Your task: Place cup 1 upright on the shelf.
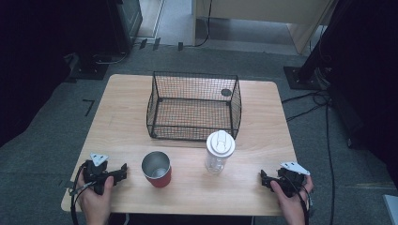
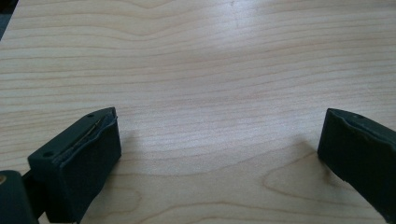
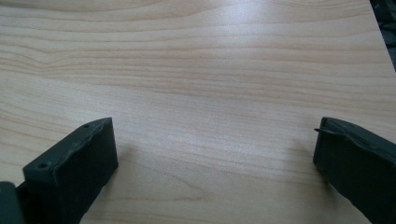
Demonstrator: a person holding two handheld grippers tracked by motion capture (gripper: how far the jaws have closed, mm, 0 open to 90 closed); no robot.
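Near the table's front edge, both hand-held grippers rest agape.

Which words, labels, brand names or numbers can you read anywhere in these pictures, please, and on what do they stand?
None can be read.
Red cup: no print to make out.
Clear bottle with white lid: no label to make out.
Wire basket: no tag to make out.
Wooden table: bare wood grain, with no lettering in either gripper view.

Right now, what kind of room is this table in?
Probably a lab or workshop set up for recording. A small wooden table stands on grey carpet, cables trail across the floor, and dark equipment stands sit around it. A person holds a hand-held gripper in each hand.
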